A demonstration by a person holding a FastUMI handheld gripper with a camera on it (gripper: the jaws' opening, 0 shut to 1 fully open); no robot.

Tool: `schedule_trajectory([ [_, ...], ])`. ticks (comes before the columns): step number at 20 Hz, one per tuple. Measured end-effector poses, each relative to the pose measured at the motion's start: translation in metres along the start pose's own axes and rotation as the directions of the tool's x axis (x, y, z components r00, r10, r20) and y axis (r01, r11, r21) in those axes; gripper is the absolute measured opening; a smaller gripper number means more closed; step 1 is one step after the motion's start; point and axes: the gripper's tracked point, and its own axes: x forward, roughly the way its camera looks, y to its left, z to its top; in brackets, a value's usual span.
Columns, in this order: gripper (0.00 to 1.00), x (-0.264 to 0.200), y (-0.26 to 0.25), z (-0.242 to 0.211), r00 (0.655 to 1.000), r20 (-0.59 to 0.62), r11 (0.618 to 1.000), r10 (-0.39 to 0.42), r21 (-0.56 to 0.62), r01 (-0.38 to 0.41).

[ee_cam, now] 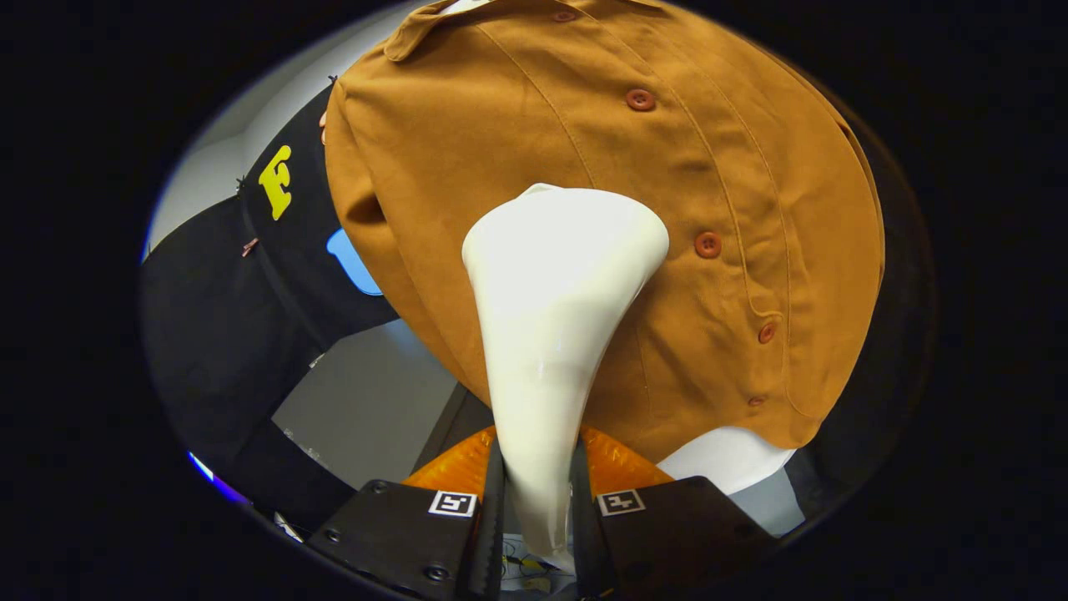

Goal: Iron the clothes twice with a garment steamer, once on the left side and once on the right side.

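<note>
A: Where does the gripper (538, 501) stand?

B: Its two fingers are pressed against either side of the garment steamer (555, 317), pinching the narrow handle between them. The steamer's wide head lies beyond the fingertips, at twelve o'clock from them.

A: And the garment?

B: The brown shirt (467, 150) hangs beyond the fingers. The steamer head lies over its front panel, just at nine o'clock from the button placket (707, 244). Whether the head touches the cloth cannot be told.

A: Which step is that?

B: Judging by the head's place, a pass on one side of the placket, about mid-height. The next move probably calls for a steady stroke along the panel, then the panel at three o'clock of the buttons.
</note>
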Motion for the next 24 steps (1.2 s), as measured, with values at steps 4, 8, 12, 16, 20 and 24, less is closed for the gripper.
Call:
schedule_trajectory([
  [4, 0.38, -0.006, -0.008, -0.013, 0.999, -0.016, 0.999, -0.035, 0.013, 0.035],
  [8, 0.38, -0.037, -0.002, -0.003, 0.999, 0.038, 0.999, -0.033, -0.002, 0.033],
  [12, 0.38, -0.077, -0.008, 0.047, 0.980, 0.187, 0.997, -0.072, -0.018, 0.076],
  [16, 0.37, -0.111, -0.033, 0.095, 0.950, 0.293, 0.992, -0.104, -0.041, 0.121],
  [20, 0.37, -0.131, -0.062, 0.133, 0.925, 0.357, 0.985, -0.128, -0.061, 0.160],
  [24, 0.37, -0.131, -0.080, 0.161, 0.920, 0.377, 0.985, -0.107, -0.083, 0.148],
])
